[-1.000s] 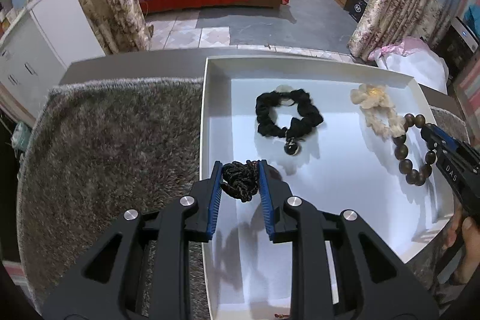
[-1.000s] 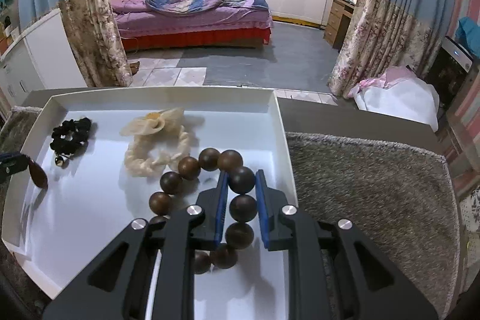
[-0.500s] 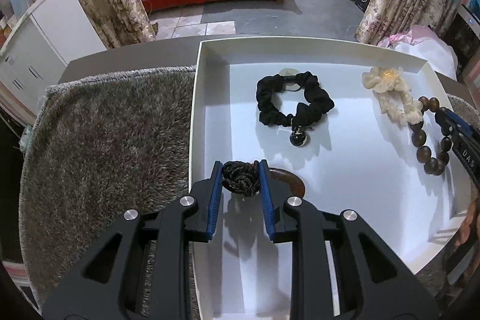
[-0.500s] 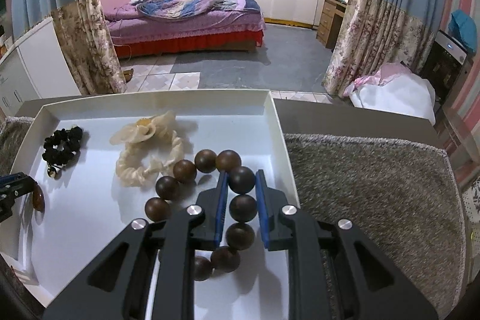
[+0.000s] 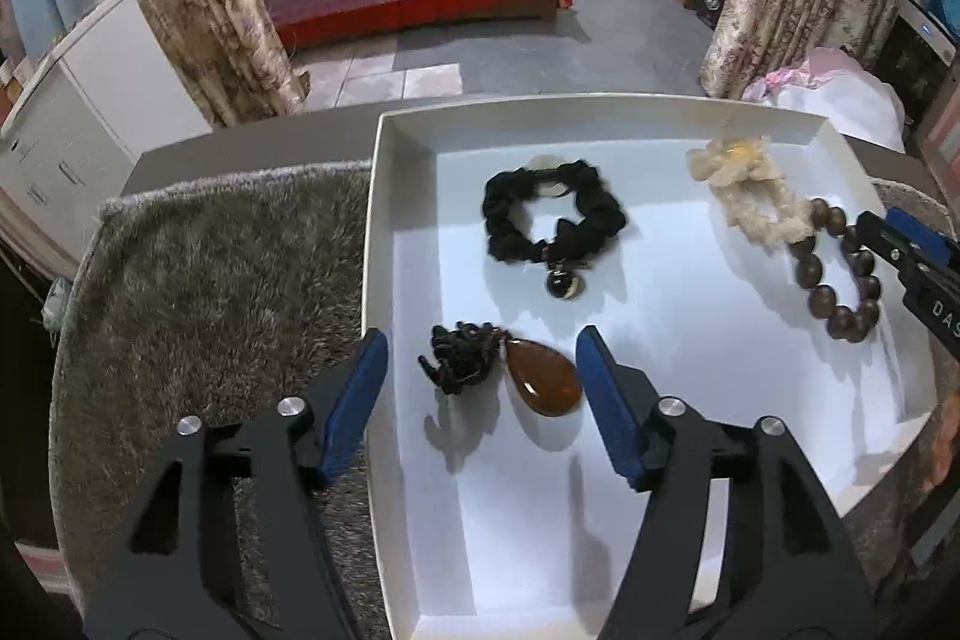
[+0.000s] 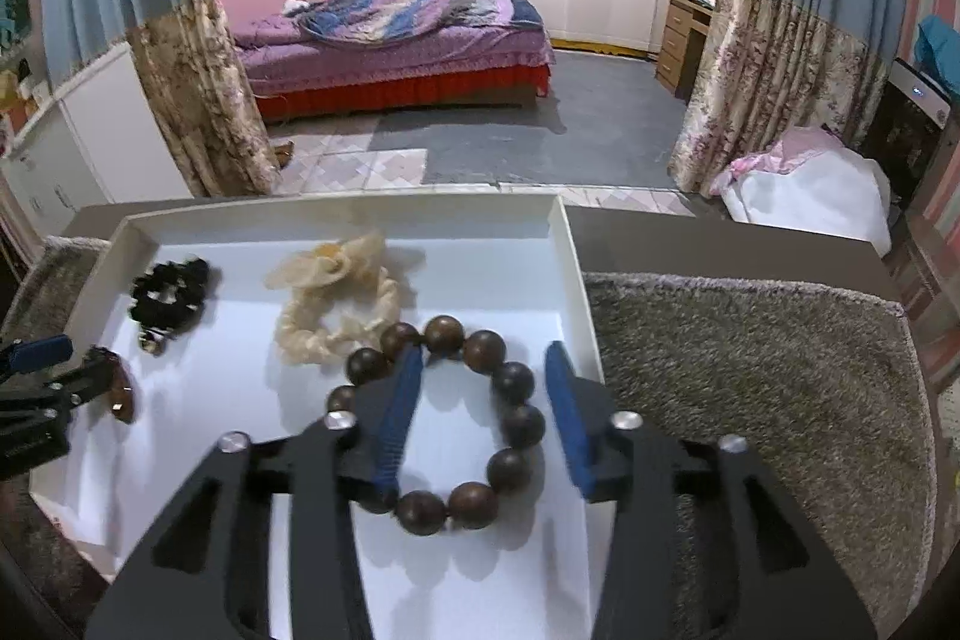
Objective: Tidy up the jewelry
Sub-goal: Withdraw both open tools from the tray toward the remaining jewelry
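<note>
White card forms the shallow tray (image 5: 384, 280) where all the jewelry lies, four pieces by my count, and the tray sits on a grey shaggy rug (image 5: 228, 280) spread over the table (image 5: 252, 139). My left gripper (image 5: 480, 370) has its fingers spread wide apart, holding nothing; one finger hangs over the tray's left wall and the other over the white floor, with the amber teardrop pendant (image 5: 543, 379) and its bunched black cord (image 5: 459, 361) lying loose between them. Beyond that lies one black fabric scrunchie (image 5: 552, 220) with a single dark bead charm at its near edge, well apart from the pendant. In the far right part of the tray is one cream flower scrunchie (image 6: 336, 304), touching the one wooden bead bracelet (image 6: 516, 418), on which I count about a dozen dark round beads, some hidden behind my finger. My right gripper (image 6: 480, 400) is also parted, gripping nothing: the left finger rests over the bracelet's ring and the right finger sits just outside the beads, near the tray's right wall. The bracelet lies flat on the tray floor
</note>
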`<state>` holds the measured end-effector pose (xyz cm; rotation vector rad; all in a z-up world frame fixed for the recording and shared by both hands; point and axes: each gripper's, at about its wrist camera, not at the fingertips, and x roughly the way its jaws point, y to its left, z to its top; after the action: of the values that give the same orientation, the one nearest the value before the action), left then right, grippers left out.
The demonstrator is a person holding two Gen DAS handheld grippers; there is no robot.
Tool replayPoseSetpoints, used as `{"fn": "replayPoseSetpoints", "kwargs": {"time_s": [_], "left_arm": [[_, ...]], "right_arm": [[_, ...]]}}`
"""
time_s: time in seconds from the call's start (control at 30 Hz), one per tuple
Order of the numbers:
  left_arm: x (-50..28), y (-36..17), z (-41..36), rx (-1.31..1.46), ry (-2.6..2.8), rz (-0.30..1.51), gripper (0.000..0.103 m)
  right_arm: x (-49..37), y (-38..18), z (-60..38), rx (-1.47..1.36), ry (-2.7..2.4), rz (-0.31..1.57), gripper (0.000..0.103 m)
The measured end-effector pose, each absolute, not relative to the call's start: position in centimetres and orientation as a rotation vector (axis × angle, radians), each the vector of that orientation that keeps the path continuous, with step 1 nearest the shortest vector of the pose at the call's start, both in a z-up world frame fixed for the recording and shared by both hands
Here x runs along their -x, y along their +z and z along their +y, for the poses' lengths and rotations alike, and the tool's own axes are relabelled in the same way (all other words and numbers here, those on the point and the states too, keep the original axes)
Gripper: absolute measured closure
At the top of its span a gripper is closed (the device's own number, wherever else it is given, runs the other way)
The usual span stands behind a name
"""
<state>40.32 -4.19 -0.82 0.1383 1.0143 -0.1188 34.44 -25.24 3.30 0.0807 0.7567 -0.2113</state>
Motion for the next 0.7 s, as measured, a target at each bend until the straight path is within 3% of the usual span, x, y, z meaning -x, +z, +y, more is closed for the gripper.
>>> {"fn": "replayPoseSetpoints", "kwargs": {"time_s": [0.03,0.17,0.27,0.37,0.7], "left_arm": [[-40.3,-0.6,-4.3,-0.136,-0.122,1.012,0.033],[-39.7,0.7,-4.0,-0.104,-0.153,1.003,0.023],[-39.0,1.6,-3.4,-0.090,-0.159,1.001,0.015],[-38.5,2.9,-2.8,-0.061,-0.172,1.002,0.008],[-33.6,6.5,-0.6,-0.056,-0.154,1.006,0.003]], "right_arm": [[-34.4,3.4,-25.3,-0.088,-0.209,0.755,0.056],[-33.5,4.4,-25.9,-0.141,-0.212,0.729,0.028],[-32.8,5.3,-26.4,-0.167,-0.227,0.721,0.025],[-32.1,6.1,-27.0,-0.195,-0.243,0.715,0.011],[-28.4,7.5,-26.8,-0.198,-0.287,0.785,0.006]]}}
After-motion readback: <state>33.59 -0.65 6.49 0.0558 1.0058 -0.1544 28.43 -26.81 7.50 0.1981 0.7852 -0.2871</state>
